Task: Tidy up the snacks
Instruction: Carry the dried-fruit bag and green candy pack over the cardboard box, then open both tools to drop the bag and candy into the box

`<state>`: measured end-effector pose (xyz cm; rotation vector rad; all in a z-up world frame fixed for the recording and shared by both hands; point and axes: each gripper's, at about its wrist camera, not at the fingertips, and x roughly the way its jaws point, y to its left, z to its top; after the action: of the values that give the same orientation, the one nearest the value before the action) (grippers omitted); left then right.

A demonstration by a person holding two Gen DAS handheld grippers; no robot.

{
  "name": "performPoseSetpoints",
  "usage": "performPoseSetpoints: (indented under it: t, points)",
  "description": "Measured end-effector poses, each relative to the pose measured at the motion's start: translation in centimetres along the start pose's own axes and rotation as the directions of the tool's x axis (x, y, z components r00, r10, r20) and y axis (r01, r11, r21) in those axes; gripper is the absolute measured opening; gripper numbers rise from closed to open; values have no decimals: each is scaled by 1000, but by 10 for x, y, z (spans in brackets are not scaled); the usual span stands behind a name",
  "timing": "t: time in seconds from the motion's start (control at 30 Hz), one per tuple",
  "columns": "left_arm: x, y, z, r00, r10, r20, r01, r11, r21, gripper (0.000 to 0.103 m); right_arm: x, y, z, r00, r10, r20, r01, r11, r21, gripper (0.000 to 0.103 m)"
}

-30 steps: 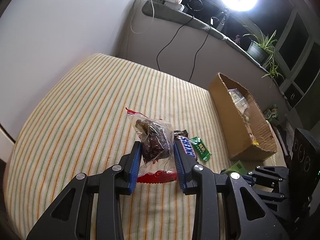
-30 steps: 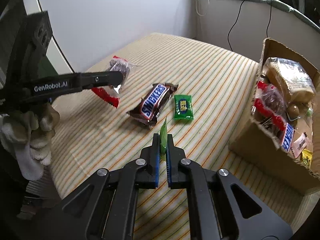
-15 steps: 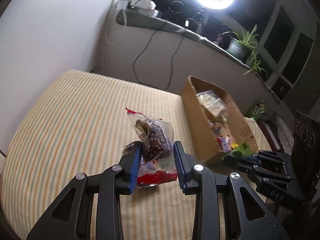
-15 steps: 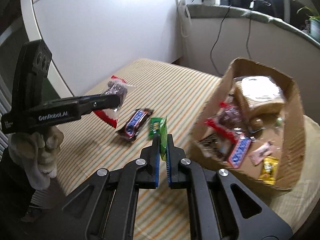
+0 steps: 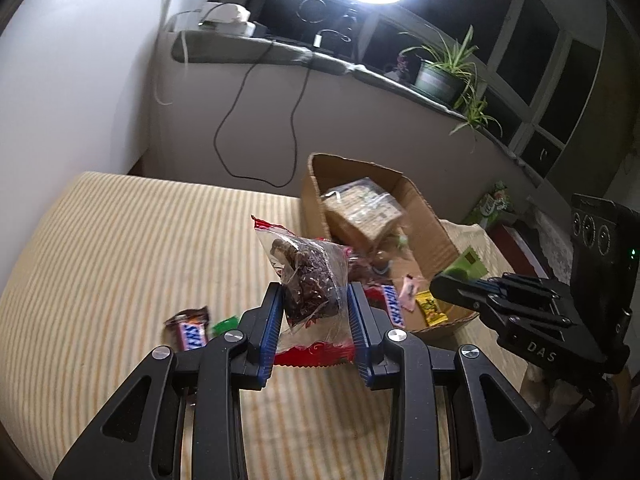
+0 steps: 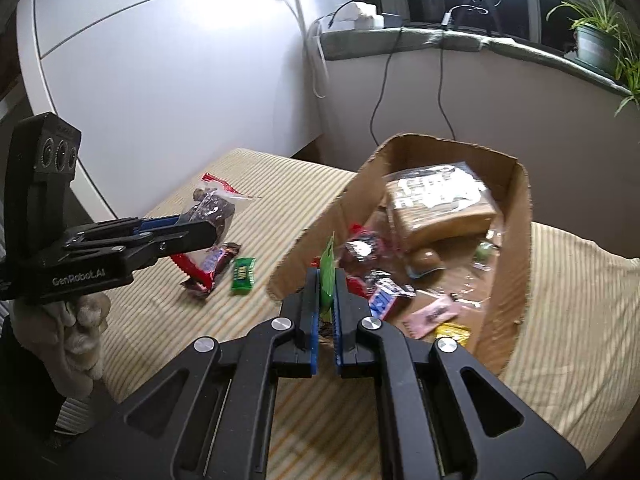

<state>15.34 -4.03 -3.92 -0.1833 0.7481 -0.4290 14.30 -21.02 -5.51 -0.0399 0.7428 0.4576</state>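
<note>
1. Two grippers: the left gripper [image 5: 314, 300] is clamped partway on a clear plastic bag of dark snacks [image 5: 310, 280] with red edges, held above the striped cloth [image 5: 120, 264]; the right gripper [image 6: 327, 280] is pinched nearly closed on a thin green packet [image 6: 328, 270].
2. One open cardboard box [image 6: 516, 240] holds a wrapped loaf-like block [image 6: 436, 200] and several small wrappers, blurred and hard to count.
3. Two snacks lie on the cloth: a Snickers bar [image 5: 190, 330], partly hidden, and a green candy [image 6: 243, 274].
4. A gloved hand [image 6: 68, 340] grips the left handle.
</note>
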Motion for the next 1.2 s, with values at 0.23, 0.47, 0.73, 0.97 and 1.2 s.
performPoseSetpoints:
  t: [0.23, 0.47, 0.73, 0.97, 1.2]
  points:
    - [16, -26, 6, 1000, -8, -24, 9, 998, 54, 31, -5, -21, 1, 1000, -17, 13, 17, 999, 27, 5]
    - [31, -48, 11, 999, -25, -43, 29, 995, 97, 31, -4, -41, 3, 999, -28, 15, 27, 998, 55, 5]
    - [44, -60, 13, 997, -31, -67, 39, 993, 115, 31, 1, -60, 4, 999, -31, 8, 30, 997, 76, 5]
    - [51, -66, 13, 996, -28, -83, 38, 992, 121, 31, 9, -70, 4, 1000, -30, -8, 30, 996, 82, 5]
    - [54, -67, 14, 996, -22, -88, 33, 991, 126, 31, 11, -72, 3, 999, -35, -9, 36, 996, 85, 5]
